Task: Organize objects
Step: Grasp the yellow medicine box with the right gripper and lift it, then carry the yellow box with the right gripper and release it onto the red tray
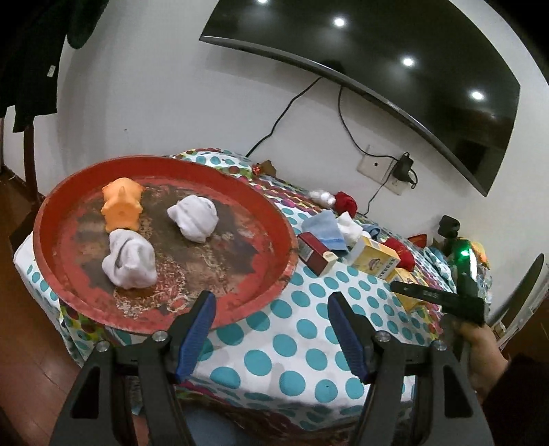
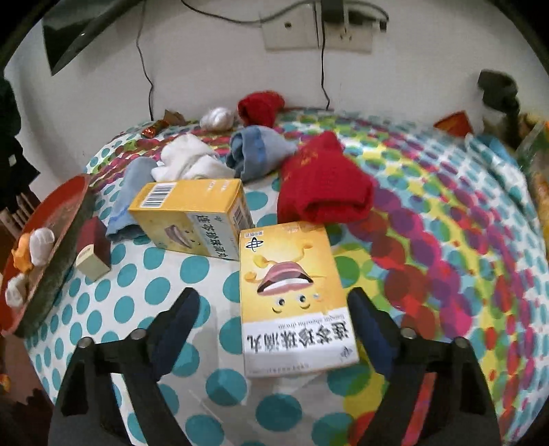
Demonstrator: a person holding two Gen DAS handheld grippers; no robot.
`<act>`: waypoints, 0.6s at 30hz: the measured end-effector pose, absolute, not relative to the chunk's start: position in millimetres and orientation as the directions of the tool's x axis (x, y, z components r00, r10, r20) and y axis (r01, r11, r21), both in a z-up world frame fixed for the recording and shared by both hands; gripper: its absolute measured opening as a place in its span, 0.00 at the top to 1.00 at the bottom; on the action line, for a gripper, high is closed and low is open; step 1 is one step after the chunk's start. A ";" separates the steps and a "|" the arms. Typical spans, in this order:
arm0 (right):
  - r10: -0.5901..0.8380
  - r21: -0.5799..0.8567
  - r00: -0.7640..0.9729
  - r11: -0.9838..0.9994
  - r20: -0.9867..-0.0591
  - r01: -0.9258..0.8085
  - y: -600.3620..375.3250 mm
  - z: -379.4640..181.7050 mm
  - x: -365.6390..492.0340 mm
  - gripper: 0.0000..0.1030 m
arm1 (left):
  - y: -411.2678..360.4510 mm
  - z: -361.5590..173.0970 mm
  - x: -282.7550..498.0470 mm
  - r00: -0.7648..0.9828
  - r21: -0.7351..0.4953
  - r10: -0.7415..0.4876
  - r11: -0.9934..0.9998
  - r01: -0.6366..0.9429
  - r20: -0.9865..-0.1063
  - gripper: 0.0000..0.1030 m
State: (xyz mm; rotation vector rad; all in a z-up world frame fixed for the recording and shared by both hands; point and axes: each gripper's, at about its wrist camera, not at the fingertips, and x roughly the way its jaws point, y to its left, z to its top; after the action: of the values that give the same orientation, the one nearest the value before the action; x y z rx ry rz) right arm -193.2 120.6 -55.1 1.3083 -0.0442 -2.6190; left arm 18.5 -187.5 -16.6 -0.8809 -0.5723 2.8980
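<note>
A worn red round tray (image 1: pixel 264 206) sits on the dotted tablecloth and holds two white sock balls (image 1: pixel 194 218) (image 1: pixel 130 262) and an orange toy (image 1: pixel 122 207). My left gripper (image 1: pixel 271 308) is open and empty, just off the tray's near rim. My right gripper (image 2: pixel 274 305) is open, its jaws on either side of a flat yellow medicine box (image 2: pixel 291 295) without touching it. A second yellow box (image 2: pixel 192 216) stands behind it. Red socks (image 2: pixel 322 182), a blue-grey sock (image 2: pixel 257 151) and a white sock (image 2: pixel 188 157) lie further back.
A red-and-cream small box (image 2: pixel 92 250) lies beside the tray (image 2: pixel 58 212). A rolled red sock (image 2: pixel 260 106) and white ball (image 2: pixel 216 118) sit near the wall. Cables and a wall socket (image 2: pixel 315 31) are behind. A black stand (image 2: pixel 501 99) is at far right.
</note>
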 end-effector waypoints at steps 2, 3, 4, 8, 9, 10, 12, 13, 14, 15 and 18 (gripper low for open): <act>-0.162 0.071 -0.591 -0.982 -0.790 0.174 118.2 -56.5 -194.0 0.30 | -184.8 -15.9 19.4 -0.839 -0.361 0.163 -0.932 0.042 -0.519 0.33; -0.144 0.050 -0.593 -0.984 -0.793 0.173 117.3 -56.1 -194.9 0.32 | -183.9 -15.9 19.5 -0.839 -0.361 0.166 -0.932 0.039 -0.518 0.33; -0.129 0.031 -0.593 -0.984 -0.795 0.173 116.2 -56.1 -196.3 0.37 | -184.2 -16.3 19.0 -0.838 -0.363 0.168 -0.931 0.038 -0.519 0.33; -0.107 0.017 -0.608 -0.988 -0.787 0.152 124.0 -54.0 -197.0 0.53 | -184.9 -20.2 17.1 -0.824 -0.383 0.180 -0.922 0.048 -0.538 0.33; -0.104 0.017 -0.612 -0.989 -0.784 0.146 126.4 -53.3 -197.0 0.53 | -185.0 -20.2 17.9 -0.825 -0.382 0.177 -0.923 0.051 -0.537 0.33; -0.091 0.008 -0.626 -0.991 -0.775 0.135 129.5 -51.3 -195.0 0.53 | -184.4 -19.7 18.7 -0.827 -0.378 0.172 -0.924 0.053 -0.536 0.33; -0.041 -0.030 -0.652 -0.995 -0.757 0.098 135.5 -47.6 -193.8 0.53 | -182.6 -18.2 20.2 -0.831 -0.366 0.164 -0.929 0.051 -0.532 0.33; -0.006 -0.047 -0.660 -0.997 -0.751 0.064 143.1 -46.0 -193.9 0.53 | -181.2 -17.6 20.9 -0.832 -0.358 0.160 -0.932 0.049 -0.531 0.33; 0.018 -0.056 -0.661 -0.998 -0.750 0.037 149.6 -45.5 -194.8 0.53 | -180.2 -17.1 21.2 -0.833 -0.351 0.157 -0.935 0.048 -0.531 0.33; 0.036 -0.055 -0.658 -0.998 -0.752 0.008 158.6 -45.1 -196.6 0.53 | -178.8 -16.8 21.1 -0.832 -0.344 0.156 -0.938 0.045 -0.532 0.33; 0.077 -0.062 -0.650 -0.997 -0.756 -0.045 182.7 -41.2 -199.8 0.53 | -175.1 -16.2 22.3 -0.832 -0.328 0.154 -0.944 0.036 -0.533 0.33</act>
State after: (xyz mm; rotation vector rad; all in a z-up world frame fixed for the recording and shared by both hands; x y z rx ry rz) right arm -199.8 182.7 -41.2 1.3391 0.0603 -2.9154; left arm 22.3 -175.1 -16.2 -0.8883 -0.5058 2.9043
